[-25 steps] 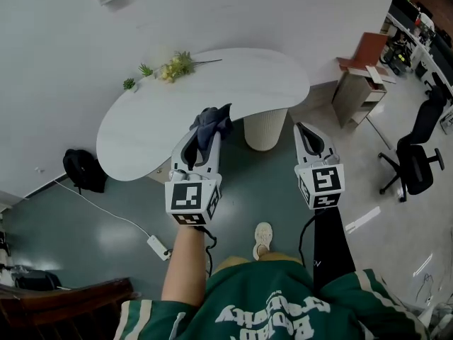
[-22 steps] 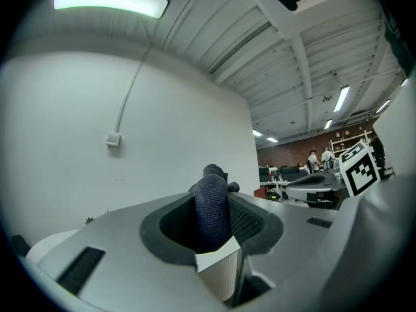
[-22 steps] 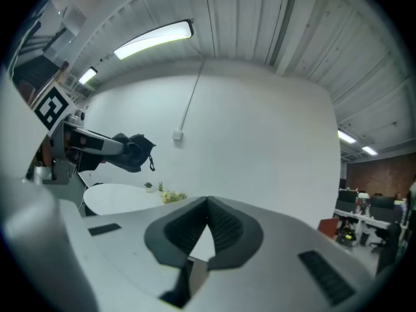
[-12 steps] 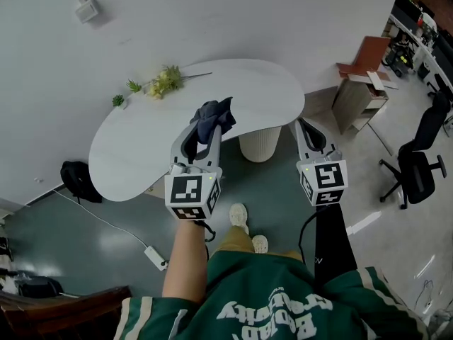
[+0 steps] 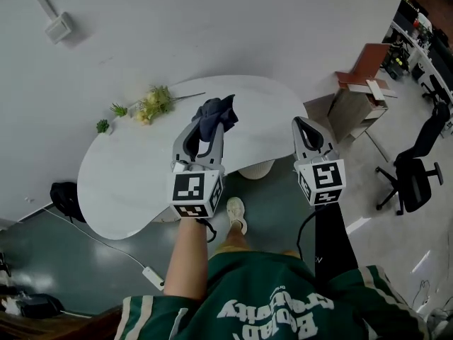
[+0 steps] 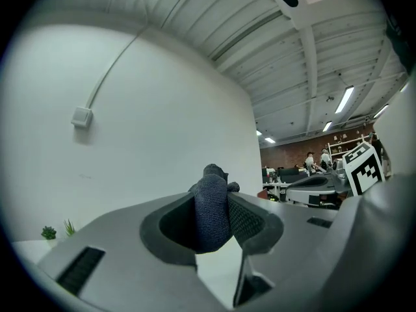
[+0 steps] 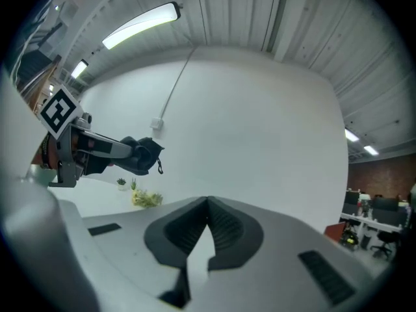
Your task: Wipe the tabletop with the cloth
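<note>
A white kidney-shaped tabletop (image 5: 134, 168) stands below me against the wall. My left gripper (image 5: 209, 122) hangs in the air over its near edge, shut on a dark blue cloth (image 5: 215, 115) that bunches above the tips. The left gripper view has the cloth (image 6: 211, 207) squeezed between the jaws. To the right of the left one, over the table's right end, is my right gripper (image 5: 303, 128), shut, nothing in it. In the right gripper view its tips (image 7: 208, 203) touch, and the left gripper with the cloth (image 7: 143, 155) is at the left.
A spray of green and yellow flowers (image 5: 148, 105) lies on the table's far edge by the wall. The table's ribbed pedestal (image 5: 256, 168) shows under it. A black bag (image 5: 62, 197) and a power strip (image 5: 151, 278) are on the floor at left. A side cabinet (image 5: 354, 98) and office chair (image 5: 417, 176) stand at right.
The table has drawn closer and lower in the head view as the person stepped toward it. Both grippers kept their hold and pose, the left now over the tabletop.
</note>
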### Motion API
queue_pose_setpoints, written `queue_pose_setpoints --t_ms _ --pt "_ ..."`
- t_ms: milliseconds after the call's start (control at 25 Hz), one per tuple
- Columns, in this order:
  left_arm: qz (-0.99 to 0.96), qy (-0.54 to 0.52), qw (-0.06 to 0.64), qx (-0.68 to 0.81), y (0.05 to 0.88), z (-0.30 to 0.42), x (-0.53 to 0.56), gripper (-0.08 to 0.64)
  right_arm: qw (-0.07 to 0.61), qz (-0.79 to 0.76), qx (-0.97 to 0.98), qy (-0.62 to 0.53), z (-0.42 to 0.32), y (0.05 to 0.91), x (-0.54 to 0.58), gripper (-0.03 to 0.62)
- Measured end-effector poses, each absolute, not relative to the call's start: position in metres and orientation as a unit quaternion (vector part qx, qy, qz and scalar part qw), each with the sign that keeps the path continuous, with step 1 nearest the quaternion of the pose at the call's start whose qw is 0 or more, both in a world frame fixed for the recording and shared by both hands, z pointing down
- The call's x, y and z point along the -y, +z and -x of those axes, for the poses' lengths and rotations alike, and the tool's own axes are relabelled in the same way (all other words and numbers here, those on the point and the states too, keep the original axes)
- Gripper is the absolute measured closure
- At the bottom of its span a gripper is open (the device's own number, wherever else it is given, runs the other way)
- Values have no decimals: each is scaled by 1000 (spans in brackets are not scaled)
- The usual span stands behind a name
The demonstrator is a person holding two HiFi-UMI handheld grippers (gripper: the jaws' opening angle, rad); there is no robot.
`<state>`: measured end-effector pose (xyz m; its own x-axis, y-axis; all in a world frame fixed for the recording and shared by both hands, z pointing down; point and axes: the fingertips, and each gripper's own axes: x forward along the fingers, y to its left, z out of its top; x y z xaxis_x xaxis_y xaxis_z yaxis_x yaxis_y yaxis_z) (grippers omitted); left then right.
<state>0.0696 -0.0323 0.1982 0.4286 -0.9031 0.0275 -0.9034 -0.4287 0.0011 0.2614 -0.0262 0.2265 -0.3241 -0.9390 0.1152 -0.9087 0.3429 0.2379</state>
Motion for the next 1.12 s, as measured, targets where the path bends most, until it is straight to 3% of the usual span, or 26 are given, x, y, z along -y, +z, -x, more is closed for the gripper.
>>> queue_pose_setpoints --t_ms 600,1120 --pt "-881 24 67 468 242 -65 227 427 136 -595 791 -33 -232 255 221 588" --pt "-874 98 121 460 331 -125 299 425 169 -602 779 43 -283 335 284 588"
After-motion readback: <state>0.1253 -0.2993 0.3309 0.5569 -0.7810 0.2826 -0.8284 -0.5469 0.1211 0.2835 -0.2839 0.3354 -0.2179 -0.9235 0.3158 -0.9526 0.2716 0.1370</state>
